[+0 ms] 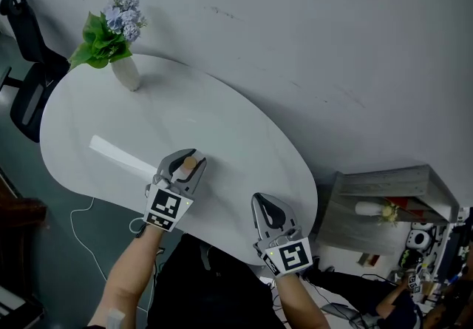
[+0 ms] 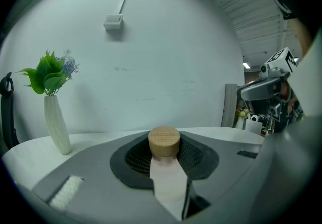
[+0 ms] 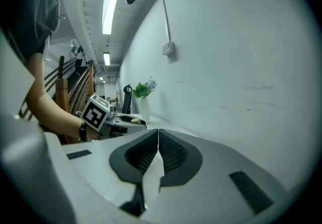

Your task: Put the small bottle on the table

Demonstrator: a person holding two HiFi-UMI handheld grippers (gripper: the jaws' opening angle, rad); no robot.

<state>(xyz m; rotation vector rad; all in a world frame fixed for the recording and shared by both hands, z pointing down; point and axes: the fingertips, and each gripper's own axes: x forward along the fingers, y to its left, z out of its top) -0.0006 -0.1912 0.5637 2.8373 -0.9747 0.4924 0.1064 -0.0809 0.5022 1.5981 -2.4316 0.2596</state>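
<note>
A small pale bottle with a round wooden cap (image 2: pixel 164 142) stands upright between the jaws of my left gripper (image 2: pixel 164 160), which is shut on it. From the head view that gripper (image 1: pixel 186 165) hovers over the near part of the white oval table (image 1: pixel 222 135), the bottle's cap (image 1: pixel 188 165) showing between its jaws. My right gripper (image 1: pixel 267 211) rests near the table's front edge, shut with nothing in it; its jaw tips meet in the right gripper view (image 3: pixel 158 142).
A white ribbed vase of green leaves and blue flowers (image 1: pixel 124 69) stands at the table's far left end. A black office chair (image 1: pixel 29 61) sits beyond that end. A grey shelf unit (image 1: pixel 384 205) with small items stands at the right.
</note>
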